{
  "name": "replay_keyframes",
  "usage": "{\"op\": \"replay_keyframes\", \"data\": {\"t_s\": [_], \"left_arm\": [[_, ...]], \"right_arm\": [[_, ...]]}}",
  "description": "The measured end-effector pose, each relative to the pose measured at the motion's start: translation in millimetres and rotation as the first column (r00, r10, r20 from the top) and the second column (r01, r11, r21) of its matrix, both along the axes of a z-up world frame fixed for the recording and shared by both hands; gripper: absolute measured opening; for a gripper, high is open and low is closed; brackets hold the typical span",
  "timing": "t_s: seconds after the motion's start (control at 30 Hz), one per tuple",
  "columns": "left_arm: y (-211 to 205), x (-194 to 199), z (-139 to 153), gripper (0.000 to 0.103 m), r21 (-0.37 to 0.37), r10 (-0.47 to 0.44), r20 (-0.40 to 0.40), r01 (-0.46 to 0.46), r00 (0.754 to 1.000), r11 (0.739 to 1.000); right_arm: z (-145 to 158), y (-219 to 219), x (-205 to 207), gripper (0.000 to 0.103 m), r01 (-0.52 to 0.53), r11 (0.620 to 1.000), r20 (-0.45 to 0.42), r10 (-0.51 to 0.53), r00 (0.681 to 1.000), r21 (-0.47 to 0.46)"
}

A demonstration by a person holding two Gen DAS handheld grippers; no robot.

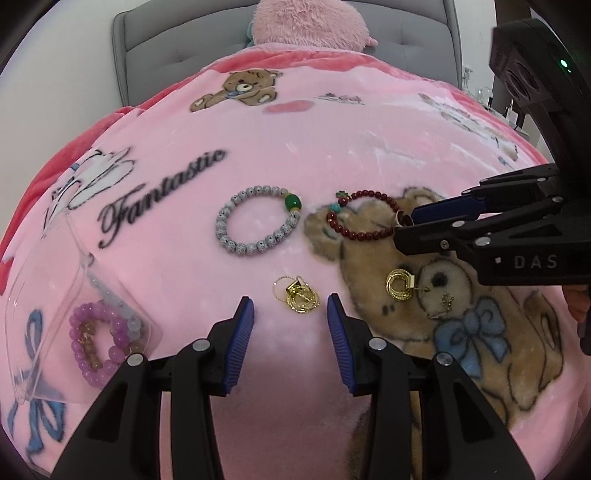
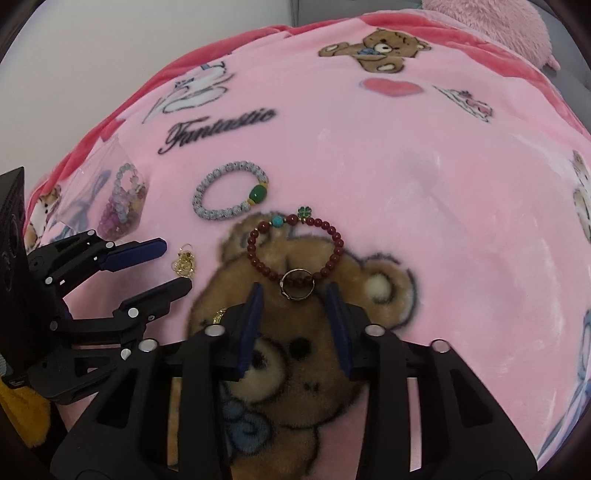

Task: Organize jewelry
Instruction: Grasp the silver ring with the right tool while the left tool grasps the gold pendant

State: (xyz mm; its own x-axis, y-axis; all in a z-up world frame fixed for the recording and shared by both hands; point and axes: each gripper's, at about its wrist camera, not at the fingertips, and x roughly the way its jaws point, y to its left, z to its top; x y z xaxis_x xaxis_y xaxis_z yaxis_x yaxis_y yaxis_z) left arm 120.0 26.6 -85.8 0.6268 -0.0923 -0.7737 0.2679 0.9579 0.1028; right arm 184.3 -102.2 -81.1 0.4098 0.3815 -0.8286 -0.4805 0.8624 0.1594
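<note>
My left gripper (image 1: 291, 308) is open, its fingers on either side of a gold chain piece (image 1: 296, 295) lying on the pink blanket (image 1: 314, 155). My right gripper (image 2: 295, 295) is open just short of a gold ring (image 2: 297, 283) that lies on the near edge of a dark red bead bracelet (image 2: 295, 251). The red bracelet also shows in the left wrist view (image 1: 364, 216). A grey bead bracelet with a green bead (image 1: 258, 225) lies in the middle. A gold round earring (image 1: 400, 284) and a small gold charm (image 1: 446, 301) lie on the printed bear.
A clear plastic bag (image 1: 74, 306) at the left holds purple and pale bead bracelets (image 1: 101, 339); it also shows in the right wrist view (image 2: 107, 199). A pink plush pillow (image 1: 310, 22) and a grey headboard (image 1: 155, 40) stand at the far edge.
</note>
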Motion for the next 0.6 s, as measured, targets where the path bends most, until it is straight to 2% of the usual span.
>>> {"op": "replay_keyframes", "data": {"t_s": [0.2, 0.23, 0.27, 0.33, 0.4, 0.47, 0.6], "left_arm": [[-1.7, 2.1, -1.6, 0.038, 0.01, -0.001, -0.005, 0.001, 1.0, 1.0], [-1.6, 1.8, -1.3, 0.035, 0.008, -0.003, -0.004, 0.003, 1.0, 1.0], [-1.5, 1.3, -0.8, 0.026, 0.008, -0.003, -0.002, 0.003, 1.0, 1.0], [-1.2, 0.8, 0.1, 0.019, 0.009, 0.001, 0.003, -0.002, 1.0, 1.0], [-1.0, 0.6, 0.7, 0.017, 0.005, 0.001, 0.005, -0.001, 1.0, 1.0], [-0.1, 0.3, 1.4, 0.009, -0.003, -0.001, 0.007, 0.001, 1.0, 1.0], [5.1, -0.5, 4.8, 0.003, -0.045, -0.002, 0.018, 0.003, 1.0, 0.999]], "right_arm": [[-1.6, -0.9, 1.4, 0.02, 0.012, 1.0, 0.005, -0.012, 1.0, 0.007], [-1.9, -0.4, 1.9, 0.019, 0.01, 1.0, 0.006, -0.01, 1.0, 0.003], [-2.0, 0.5, 1.3, 0.019, 0.007, 1.0, 0.011, -0.007, 1.0, -0.005], [-0.6, 0.4, -0.1, 0.019, 0.005, 1.0, 0.017, -0.005, 1.0, 0.001], [1.3, -0.1, -0.9, 0.019, 0.009, 1.0, 0.017, -0.009, 1.0, 0.011], [3.2, -0.4, -2.5, 0.019, 0.007, 1.0, 0.02, -0.007, 1.0, 0.017], [8.7, -2.7, -6.5, 0.019, 0.012, 0.999, 0.035, -0.013, 0.999, 0.029]]}}
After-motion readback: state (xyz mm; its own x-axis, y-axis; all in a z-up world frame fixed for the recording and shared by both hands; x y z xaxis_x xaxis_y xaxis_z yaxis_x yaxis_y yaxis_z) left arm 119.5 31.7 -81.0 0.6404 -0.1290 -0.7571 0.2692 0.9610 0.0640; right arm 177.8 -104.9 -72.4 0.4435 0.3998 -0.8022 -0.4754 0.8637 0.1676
